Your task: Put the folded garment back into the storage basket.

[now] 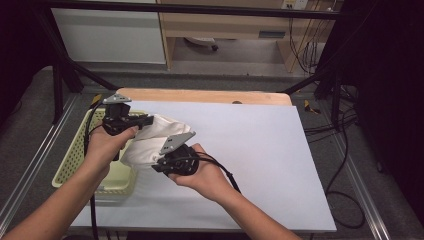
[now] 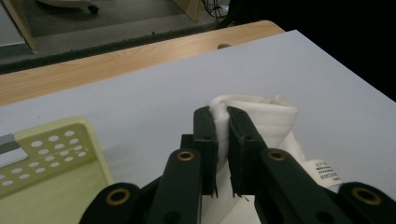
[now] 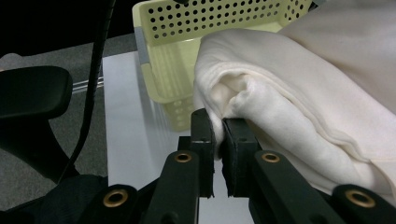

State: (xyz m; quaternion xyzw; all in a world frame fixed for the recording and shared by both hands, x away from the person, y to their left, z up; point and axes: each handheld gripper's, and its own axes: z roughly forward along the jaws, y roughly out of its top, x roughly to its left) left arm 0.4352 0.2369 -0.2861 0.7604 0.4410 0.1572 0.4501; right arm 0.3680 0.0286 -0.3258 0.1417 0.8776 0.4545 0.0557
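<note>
One white cloth, soft and thick like fleece or towelling, hangs folded in rounded layers between two grippers, held above the left part of the white table sheet and over the right edge of the basket. In the left gripper view a small printed label shows at its lower right edge. The single basket is pale yellow-green plastic, rectangular, its walls pierced with rows of round holes; it sits at the table's left side. The sheet is smooth and matte, and a strip of bare light wood shows along the far edge.

The left gripper is held at the far left, pointing right, the hand wrapped around its body from below. Its black jaws are clamped on a fold of the cloth, with fabric pinched between the pads. The right gripper sits nearer and to the right, pointing left, cradled in an upturned palm with a grey three-cornered plate on top. Its jaws likewise pinch a bunched corner of the cloth. Both forearms come in from the near edge.
</note>
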